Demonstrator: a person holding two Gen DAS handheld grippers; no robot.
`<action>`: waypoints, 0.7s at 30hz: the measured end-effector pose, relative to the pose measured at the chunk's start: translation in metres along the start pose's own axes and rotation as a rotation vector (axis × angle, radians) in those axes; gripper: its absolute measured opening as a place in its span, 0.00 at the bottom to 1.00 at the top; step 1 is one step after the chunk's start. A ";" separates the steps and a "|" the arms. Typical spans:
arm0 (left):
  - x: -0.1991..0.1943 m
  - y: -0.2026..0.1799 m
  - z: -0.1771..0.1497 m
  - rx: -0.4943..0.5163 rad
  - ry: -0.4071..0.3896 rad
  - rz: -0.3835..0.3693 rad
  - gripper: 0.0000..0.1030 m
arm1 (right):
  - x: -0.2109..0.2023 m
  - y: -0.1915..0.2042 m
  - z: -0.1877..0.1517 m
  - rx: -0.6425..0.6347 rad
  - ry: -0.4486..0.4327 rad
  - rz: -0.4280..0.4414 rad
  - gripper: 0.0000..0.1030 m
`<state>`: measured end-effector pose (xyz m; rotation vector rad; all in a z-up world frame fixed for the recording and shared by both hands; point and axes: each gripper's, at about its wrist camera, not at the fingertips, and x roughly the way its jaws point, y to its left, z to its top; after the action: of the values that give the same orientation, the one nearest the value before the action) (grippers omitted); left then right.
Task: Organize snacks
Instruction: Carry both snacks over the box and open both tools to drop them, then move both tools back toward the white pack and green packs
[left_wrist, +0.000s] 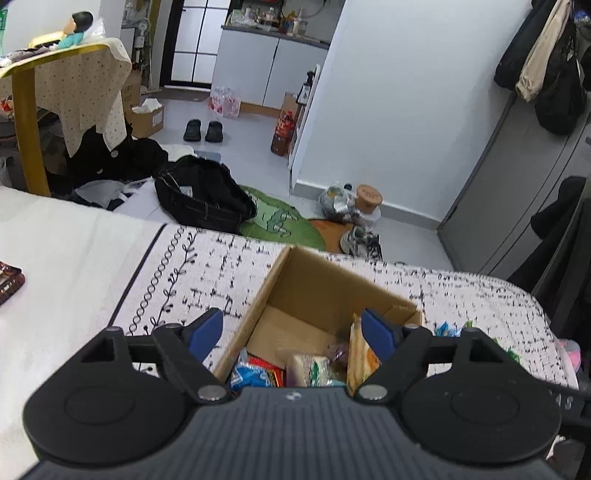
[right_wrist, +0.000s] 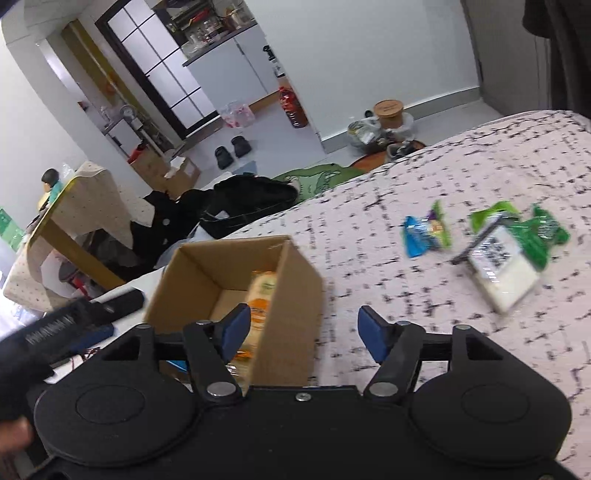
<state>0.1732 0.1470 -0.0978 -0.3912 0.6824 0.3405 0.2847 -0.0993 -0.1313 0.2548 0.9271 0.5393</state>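
An open cardboard box (left_wrist: 325, 280) stands on a bed with a black-and-white patterned cover. It holds several snack packets (left_wrist: 258, 373), among them an orange one upright at its right wall (left_wrist: 360, 354). My left gripper (left_wrist: 291, 330) is open and empty, just above the box's near end. In the right wrist view the box (right_wrist: 288, 295) is left of centre, and the orange packet (right_wrist: 260, 295) shows inside. My right gripper (right_wrist: 303, 328) is open and empty over the box's right wall. Loose on the cover lie a blue packet (right_wrist: 424, 232), green packets (right_wrist: 535, 229) and a white packet (right_wrist: 498, 266).
A dark red packet (left_wrist: 9, 282) lies at the bed's left edge. Beyond the bed are a black bag (left_wrist: 203, 195), a green rug (left_wrist: 280, 221), shoes (left_wrist: 362, 240) and a draped table (left_wrist: 62, 77). The left gripper's body (right_wrist: 74, 317) shows left of the box.
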 end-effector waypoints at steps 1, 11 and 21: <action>0.000 -0.001 0.001 0.001 -0.004 0.000 0.79 | -0.003 -0.004 -0.001 0.003 -0.003 -0.011 0.66; 0.004 -0.036 -0.007 0.034 0.007 -0.061 0.79 | -0.025 -0.043 -0.001 0.009 -0.033 -0.133 0.77; 0.013 -0.085 -0.017 0.079 0.024 -0.126 0.83 | -0.050 -0.081 0.006 0.026 -0.063 -0.207 0.85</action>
<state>0.2101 0.0672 -0.0982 -0.3613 0.6892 0.1889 0.2923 -0.1943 -0.1284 0.1955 0.8883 0.3273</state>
